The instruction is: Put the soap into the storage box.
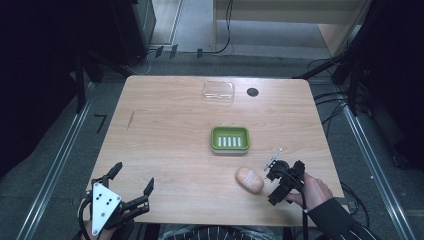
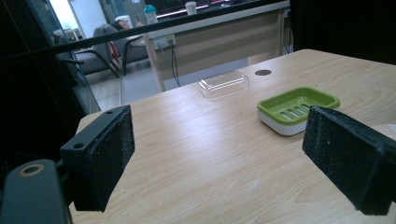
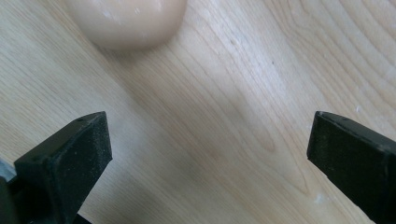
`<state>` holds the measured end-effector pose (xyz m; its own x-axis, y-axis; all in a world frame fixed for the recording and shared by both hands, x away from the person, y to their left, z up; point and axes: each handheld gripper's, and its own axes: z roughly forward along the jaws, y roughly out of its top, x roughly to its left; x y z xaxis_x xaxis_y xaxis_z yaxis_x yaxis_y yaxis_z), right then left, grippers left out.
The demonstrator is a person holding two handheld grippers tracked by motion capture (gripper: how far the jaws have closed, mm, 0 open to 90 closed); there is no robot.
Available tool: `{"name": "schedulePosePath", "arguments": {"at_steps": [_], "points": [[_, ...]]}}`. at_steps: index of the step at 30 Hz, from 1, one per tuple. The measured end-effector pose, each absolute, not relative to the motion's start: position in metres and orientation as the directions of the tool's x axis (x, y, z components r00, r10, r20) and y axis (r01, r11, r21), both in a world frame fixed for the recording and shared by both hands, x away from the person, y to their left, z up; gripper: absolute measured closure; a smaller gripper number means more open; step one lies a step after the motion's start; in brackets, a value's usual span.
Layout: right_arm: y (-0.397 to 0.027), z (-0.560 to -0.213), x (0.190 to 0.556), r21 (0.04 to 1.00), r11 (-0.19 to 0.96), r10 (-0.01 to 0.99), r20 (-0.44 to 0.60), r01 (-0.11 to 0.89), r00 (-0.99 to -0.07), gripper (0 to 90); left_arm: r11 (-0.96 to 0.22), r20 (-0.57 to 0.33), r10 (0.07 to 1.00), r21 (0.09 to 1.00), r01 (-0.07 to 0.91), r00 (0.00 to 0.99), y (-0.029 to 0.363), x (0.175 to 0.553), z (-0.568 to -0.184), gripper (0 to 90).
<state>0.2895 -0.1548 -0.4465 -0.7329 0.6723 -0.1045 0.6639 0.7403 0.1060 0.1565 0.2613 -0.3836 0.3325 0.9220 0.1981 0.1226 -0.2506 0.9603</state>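
A beige bar of soap (image 1: 249,180) lies on the wooden table (image 1: 170,125) near its front right. Just right of it, a hand holds my right gripper (image 1: 273,185), tilted down at the table with its jaws open. In the right gripper view the soap (image 3: 126,21) sits beyond the open right gripper (image 3: 210,154), with bare wood between the pads. A green soap dish (image 1: 230,139) with a slotted insert stands mid-table, also seen as the green dish (image 2: 299,107). My left gripper (image 1: 133,176) hovers open and empty at the front left corner (image 2: 215,158).
A clear plastic lid (image 1: 218,91) rests near the far edge, with a round black cable hole (image 1: 252,92) to its right. The lid (image 2: 224,83) and the hole (image 2: 263,72) lie beyond the dish. Cables and dark equipment surround the table.
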Motion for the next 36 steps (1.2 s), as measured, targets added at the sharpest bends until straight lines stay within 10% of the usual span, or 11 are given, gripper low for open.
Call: {"name": "schedulePosePath", "arguments": {"at_steps": [36], "points": [[-0.115, -0.444, 0.305, 0.112, 0.781, 0.623, -0.073, 0.614, -0.779, 0.0, -0.249, 0.197, 0.922, 0.961, 0.122, 0.333, 0.262, 0.156, -0.384, 9.6]]}}
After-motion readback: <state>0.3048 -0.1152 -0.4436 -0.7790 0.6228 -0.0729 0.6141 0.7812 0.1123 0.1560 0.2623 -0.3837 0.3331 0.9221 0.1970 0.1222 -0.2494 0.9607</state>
